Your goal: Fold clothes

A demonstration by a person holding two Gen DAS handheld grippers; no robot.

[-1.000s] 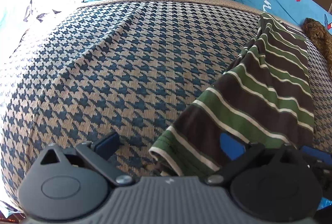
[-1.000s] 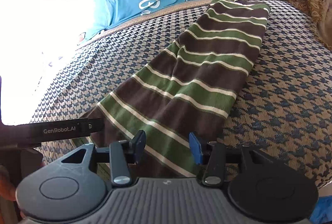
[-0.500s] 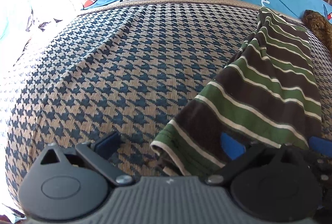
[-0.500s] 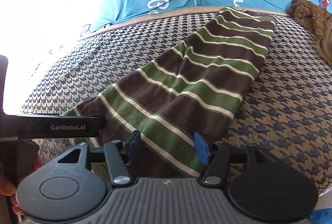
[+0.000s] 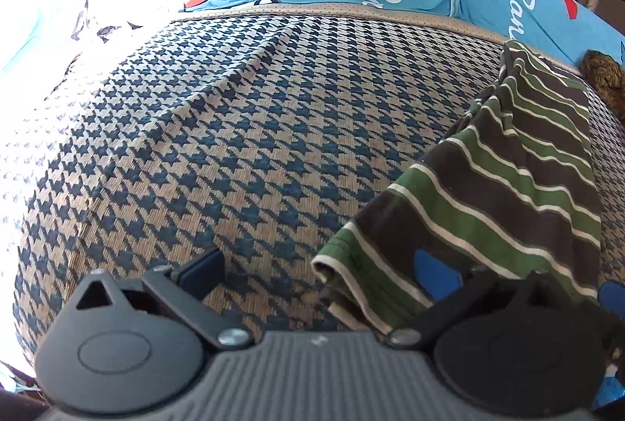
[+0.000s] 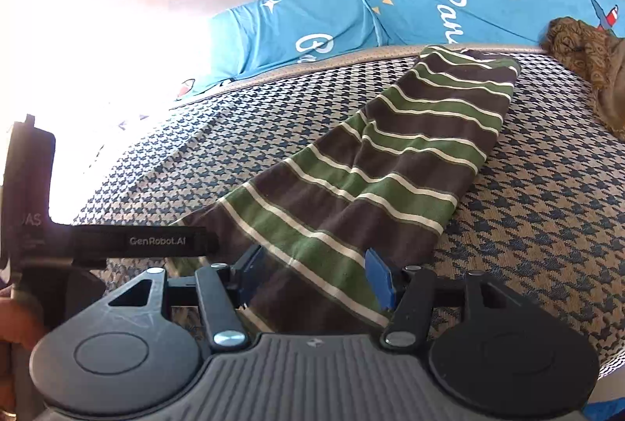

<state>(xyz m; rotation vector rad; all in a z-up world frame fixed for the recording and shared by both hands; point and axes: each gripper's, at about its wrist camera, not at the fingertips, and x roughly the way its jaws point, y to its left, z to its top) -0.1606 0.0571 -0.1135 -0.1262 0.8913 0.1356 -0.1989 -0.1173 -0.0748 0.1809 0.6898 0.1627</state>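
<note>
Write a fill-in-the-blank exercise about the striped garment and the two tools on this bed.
1. The striped garment has green, brown and ____ stripes.
2. It lies on a cover with a ____ pattern.
3. The right tool has its fingers ____ around the garment's near end.
4. The left tool reaches the garment's near ____ corner.

Missing words: white; houndstooth; open; left

One striped garment (image 6: 375, 163) stretches ahead of two grippers, the left gripper (image 5: 318, 270) and the right gripper (image 6: 314, 274), on one houndstooth cover (image 5: 234, 132). Beyond the tongs lie two blue pillows (image 6: 390, 15); one brown patterned cloth (image 6: 586, 57) sits far right.
</note>
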